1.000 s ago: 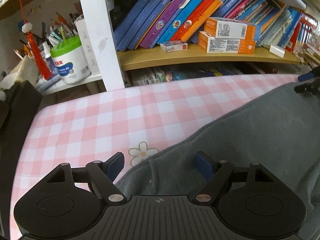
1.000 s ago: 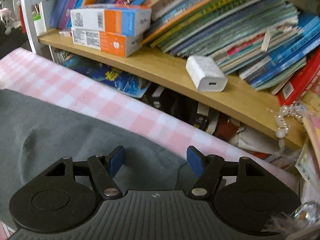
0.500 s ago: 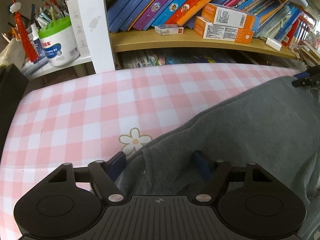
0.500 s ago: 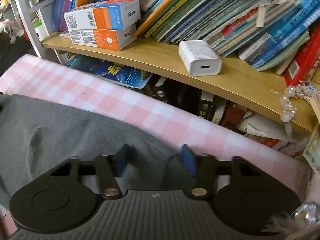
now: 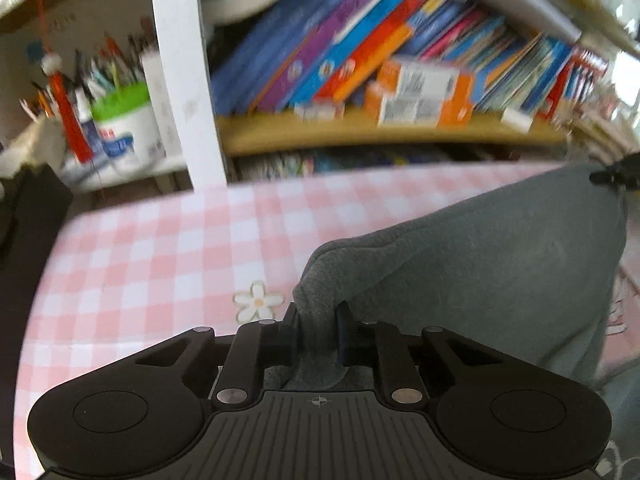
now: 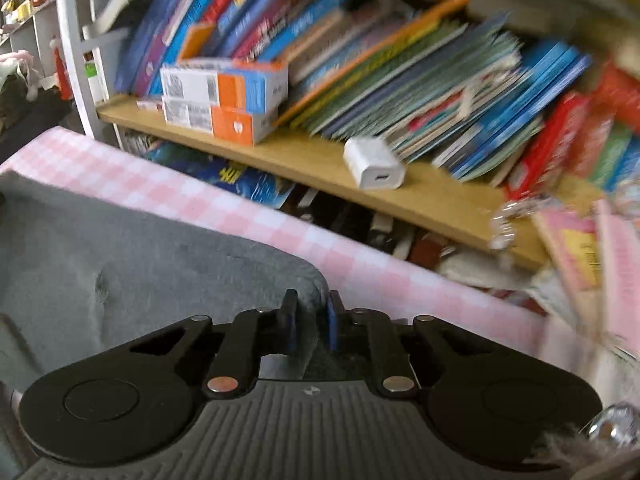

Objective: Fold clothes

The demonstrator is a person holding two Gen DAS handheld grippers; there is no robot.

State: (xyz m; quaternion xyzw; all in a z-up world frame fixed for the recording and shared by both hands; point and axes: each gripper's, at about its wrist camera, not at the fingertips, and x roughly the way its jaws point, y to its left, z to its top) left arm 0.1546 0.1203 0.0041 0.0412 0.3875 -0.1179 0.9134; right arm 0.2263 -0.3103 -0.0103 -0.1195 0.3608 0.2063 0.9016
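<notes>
**Both grippers pinching the far edge of a grey garment**

Left gripper (image 5: 318, 334): jaws nearly closed, a bunched corner of the grey garment (image 5: 500, 256) pinched between them and raised off the pink checked cloth (image 5: 152, 264). Right gripper (image 6: 311, 322): jaws likewise drawn close, clamping the garment's other far corner. The fabric spans between the two, lying over the cloth. Beyond, a wooden shelf (image 6: 420, 196) carries leaning books (image 6: 400, 72), two orange boxes (image 6: 224, 100) and a white charger (image 6: 374, 162).

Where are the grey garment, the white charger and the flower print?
grey garment (image 5: 500, 264): left wrist view, its raised flat panel.
white charger (image 6: 374, 162): right wrist view, its top face.
flower print (image 5: 258, 301): left wrist view, its yellow centre.
</notes>
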